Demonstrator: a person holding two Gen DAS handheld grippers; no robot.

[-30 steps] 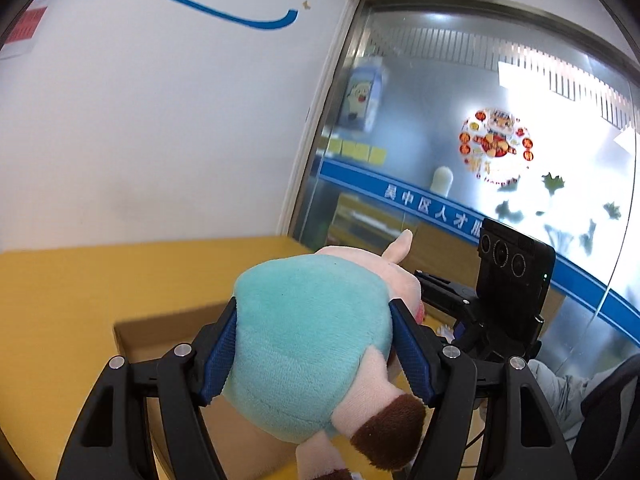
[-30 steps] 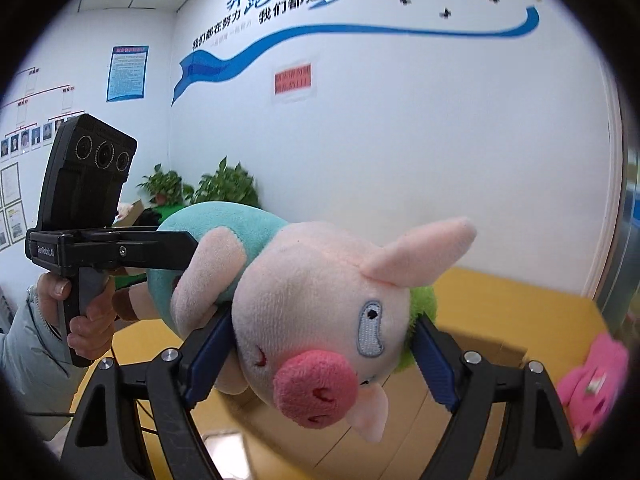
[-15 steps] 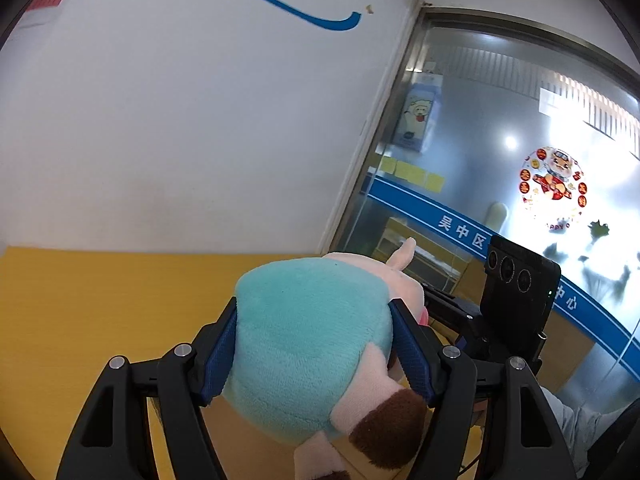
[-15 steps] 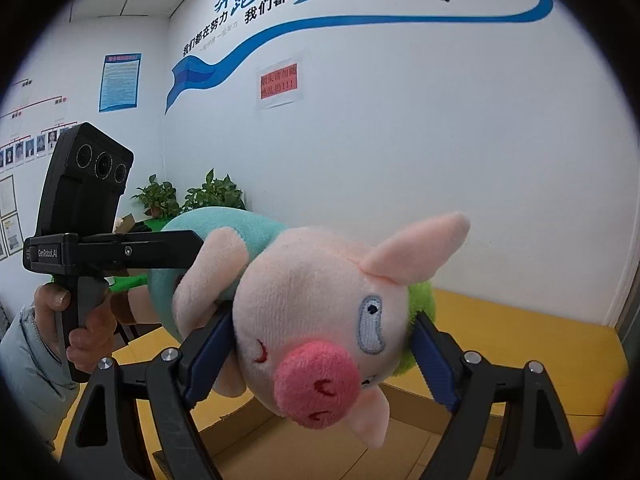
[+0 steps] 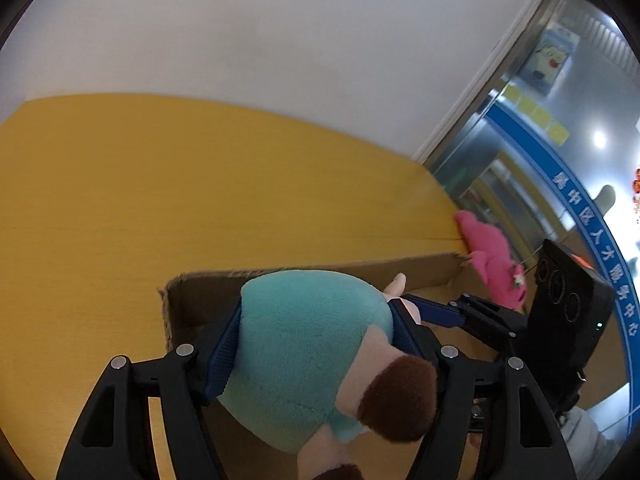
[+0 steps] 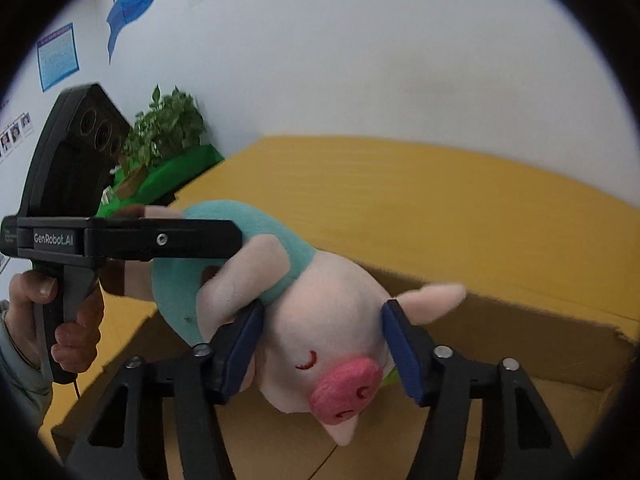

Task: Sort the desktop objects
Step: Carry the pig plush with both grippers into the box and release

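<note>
- Both tongs have tipped down: half a second back they faced wall and window, and now the open cardboard box (image 5: 208, 304) sits right beneath them on the yellow desk (image 5: 120, 208).
- The plush pig (image 6: 320, 320) is carried between the two: the left gripper (image 5: 316, 344) is clamped on its teal body, the right gripper (image 6: 320, 348) is clamped on its pink head, just behind the snout.
- My read: it's lined up for a drop into the box, with release still to come.
- The left view alone shows a pink plush toy (image 5: 492, 256) beyond the box's far corner, off to the tongs' right.
- The right view alone shows the pig's face, the person's hand (image 6: 68, 320) on the left handle, and potted plants (image 6: 164, 136) far left.
</note>
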